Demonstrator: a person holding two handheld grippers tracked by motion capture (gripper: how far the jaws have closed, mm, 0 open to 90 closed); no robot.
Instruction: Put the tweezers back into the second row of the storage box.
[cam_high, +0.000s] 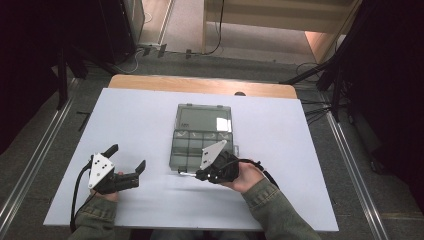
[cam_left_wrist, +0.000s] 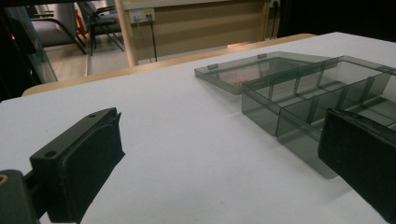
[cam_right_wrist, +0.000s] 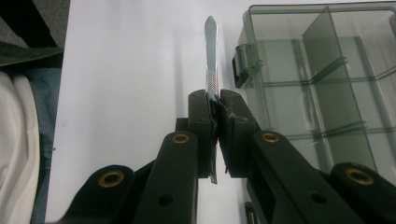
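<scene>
A smoky grey plastic compartment box (cam_high: 200, 147) lies in the middle of the white table (cam_high: 135, 120), its lid (cam_high: 204, 119) folded back flat on the far side. My right gripper (cam_high: 198, 175) sits at the box's near left corner, shut on a slim silver metal tool (cam_right_wrist: 211, 51). The tool points forward past the jaws, beside the box's latch (cam_right_wrist: 240, 65), over bare table. My left gripper (cam_high: 128, 156) hovers low at the front left, open, with nothing between its black pads (cam_left_wrist: 81, 161). The box (cam_left_wrist: 303, 100) stands off to its right.
A wooden table edge (cam_high: 200, 85) shows beyond the white surface. Floor rails (cam_high: 35, 165), cables and dark stands surround the table. Chairs (cam_left_wrist: 100, 23) stand far back. A person's sleeves (cam_high: 275, 210) enter from the bottom.
</scene>
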